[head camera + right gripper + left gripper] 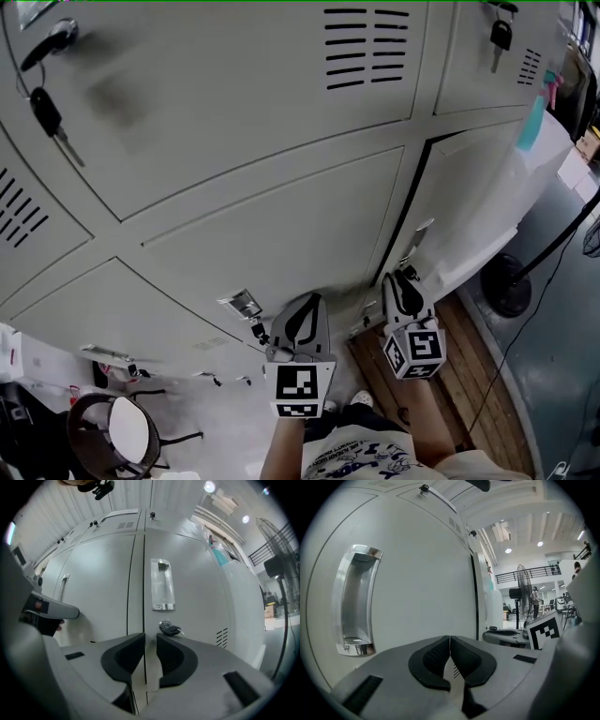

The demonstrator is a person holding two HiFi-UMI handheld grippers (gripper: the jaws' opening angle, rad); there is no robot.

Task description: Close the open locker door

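You are aiming the right gripper (150, 637), jaws slightly apart and empty, at the left edge of the locker door (197, 573), likely for pushing it flush; the left gripper (449, 641) is hanging closed

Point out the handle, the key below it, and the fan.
handle (162, 586): right gripper view, middle of its recess.
key (171, 630): right gripper view, its black head.
fan (525, 581): left gripper view, its wire cage.

No readable words, brands or numbers anywhere, only black-and-white square markers without letters on the cubes of the left tool (312, 302) and right tool (405, 277), dark print on the person's shirt (361, 457) below both tools, too small to read
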